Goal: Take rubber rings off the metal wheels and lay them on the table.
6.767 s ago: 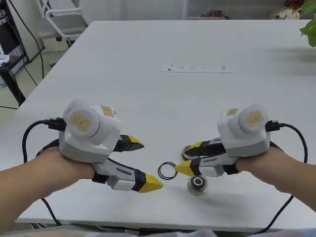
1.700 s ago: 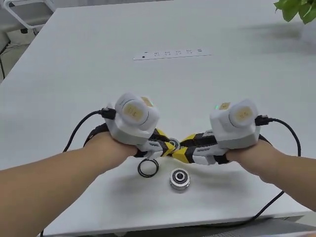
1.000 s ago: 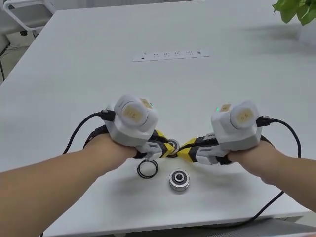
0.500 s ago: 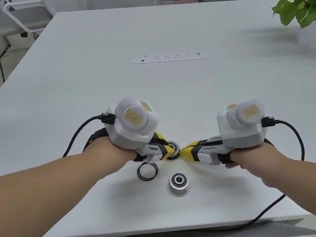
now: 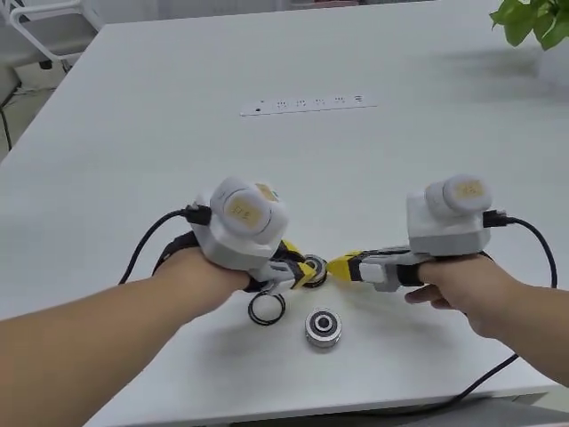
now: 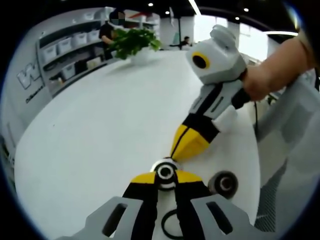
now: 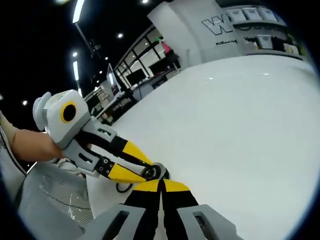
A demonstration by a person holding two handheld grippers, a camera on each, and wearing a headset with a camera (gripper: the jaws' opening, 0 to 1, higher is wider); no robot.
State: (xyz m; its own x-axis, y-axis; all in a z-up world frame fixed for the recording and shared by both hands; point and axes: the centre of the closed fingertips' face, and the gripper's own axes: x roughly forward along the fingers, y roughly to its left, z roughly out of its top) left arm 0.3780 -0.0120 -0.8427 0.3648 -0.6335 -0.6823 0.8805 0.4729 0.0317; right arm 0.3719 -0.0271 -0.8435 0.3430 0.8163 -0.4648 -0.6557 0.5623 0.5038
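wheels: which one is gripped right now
The wheel clamped by the left gripper, up off the table. The other wheel lies loose on the table, nearer the person, beside the ring.

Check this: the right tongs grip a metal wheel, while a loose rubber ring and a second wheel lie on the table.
Wrong tongs. The left tongs grip the metal wheel, as the left gripper view shows; the right tongs are shut, tips beside it. The loose rubber ring and second wheel do lie on the table.
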